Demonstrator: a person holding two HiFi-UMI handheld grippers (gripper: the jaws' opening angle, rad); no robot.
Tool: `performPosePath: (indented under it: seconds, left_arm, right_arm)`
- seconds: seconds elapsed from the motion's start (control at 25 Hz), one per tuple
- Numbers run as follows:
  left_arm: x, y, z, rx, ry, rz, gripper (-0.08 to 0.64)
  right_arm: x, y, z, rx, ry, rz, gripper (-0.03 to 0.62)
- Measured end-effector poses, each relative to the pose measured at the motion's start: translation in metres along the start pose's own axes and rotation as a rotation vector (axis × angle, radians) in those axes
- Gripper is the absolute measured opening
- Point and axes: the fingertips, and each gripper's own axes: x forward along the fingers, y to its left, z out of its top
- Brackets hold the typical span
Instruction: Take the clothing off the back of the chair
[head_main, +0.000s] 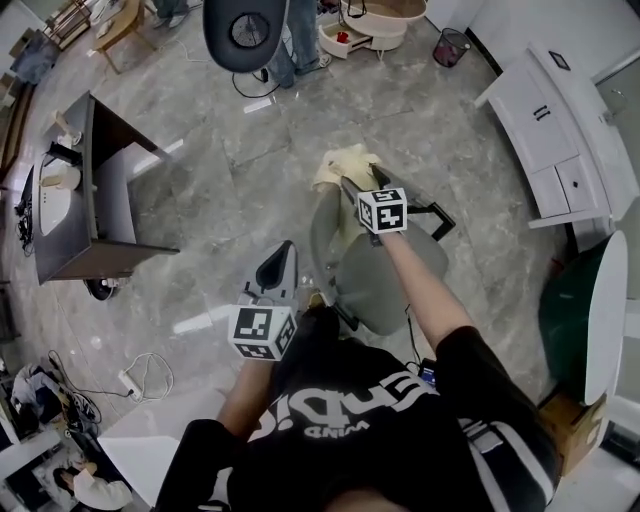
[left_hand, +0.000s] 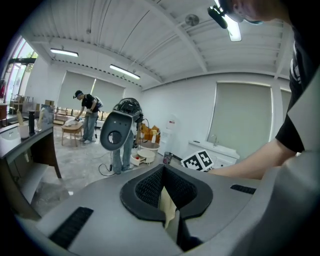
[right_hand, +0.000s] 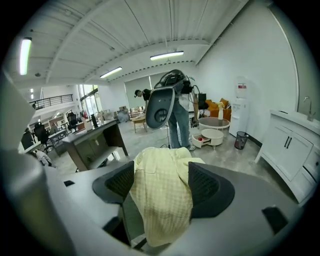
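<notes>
Gripping a thick bunch of the yellow clothing (right_hand: 162, 200), your right claw (right_hand: 161, 172) holds it where it drapes over the top of the chair (head_main: 385, 280) back, well placed for lifting it clear. Your left claw (left_hand: 162, 175) is pinched narrow on a pale strip (left_hand: 168, 207), possibly a hem, though that is not certain.

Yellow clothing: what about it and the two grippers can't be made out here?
- Head view: right gripper covers its contact with the yellow clothing.
- Right gripper view: clothing fills the gap between the parted jaws; squeezed or not, unclear.
- Left gripper view: left gripper shut on a pale strip, too little showing to identify.
</notes>
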Motion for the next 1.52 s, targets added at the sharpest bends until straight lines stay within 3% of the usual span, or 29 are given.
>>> performPosePath:
  seconds: [0.16,0.48,0.72,1.16,1.52]
  left_arm:
    - [0.002,0.008,-0.005,-0.010,0.017,0.015,0.015]
    - [0.009,0.014,-0.007,-0.010,0.027,0.015,0.015]
    - [0.012,0.013,-0.008,-0.011,0.030,0.004,0.015]
    - [0.007,0.016,-0.016,-0.019,0.047,0.017,0.015]
    - [-0.002,0.007,-0.013,-0.012,0.026,0.005,0.015]
  right_arm:
    - [0.023,0.000,-0.009,0.009,0.058,0.015,0.290]
    - [0.031,0.000,-0.009,0.074,0.006,0.054,0.290]
    - [0.030,0.001,-0.008,0.066,0.047,0.051,0.288]
    - [0.021,0.003,-0.004,0.057,0.051,0.041,0.140]
    - [-0.008,0.008,0.036,0.048,-0.015,0.060,0.134]
